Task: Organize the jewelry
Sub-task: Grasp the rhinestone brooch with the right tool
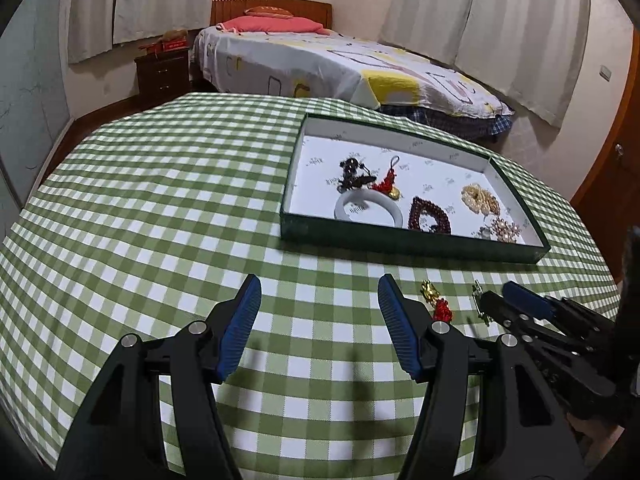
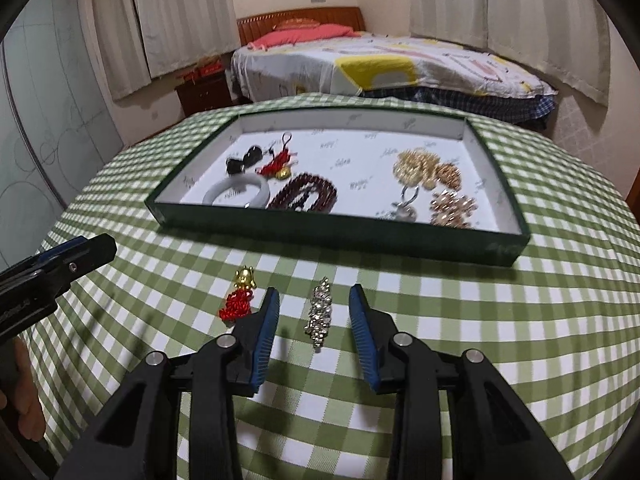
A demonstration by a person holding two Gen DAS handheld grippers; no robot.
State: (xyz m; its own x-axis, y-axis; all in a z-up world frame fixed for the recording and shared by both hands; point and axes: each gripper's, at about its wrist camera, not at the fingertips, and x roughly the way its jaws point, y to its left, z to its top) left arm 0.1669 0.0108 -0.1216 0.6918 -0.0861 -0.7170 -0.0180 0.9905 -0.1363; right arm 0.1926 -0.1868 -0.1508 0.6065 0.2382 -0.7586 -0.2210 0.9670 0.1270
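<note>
A silver rhinestone clip [image 2: 319,312] lies on the green checked cloth between the fingers of my right gripper [image 2: 315,290]. The pads stand apart from it on both sides, so that gripper is open. Just left of it lies a red-and-gold charm [image 2: 238,296]. In the left wrist view, my left gripper [image 1: 320,281] hangs open over bare cloth, with nothing between its fingers. The charm [image 1: 438,300], the clip [image 1: 480,306] and my right gripper [image 1: 499,294] are to its right. A green tray [image 2: 328,236] behind them holds a white bangle [image 2: 236,194], dark red beads [image 2: 304,198] and gold pieces [image 2: 424,168].
The tray [image 1: 400,245] sits at the table's far right part, and the cloth left of it [image 1: 160,184] carries nothing. A person's hand [image 2: 24,408] shows at the lower left. Beyond the table stand a bed [image 1: 340,64] and a dark nightstand [image 1: 162,72].
</note>
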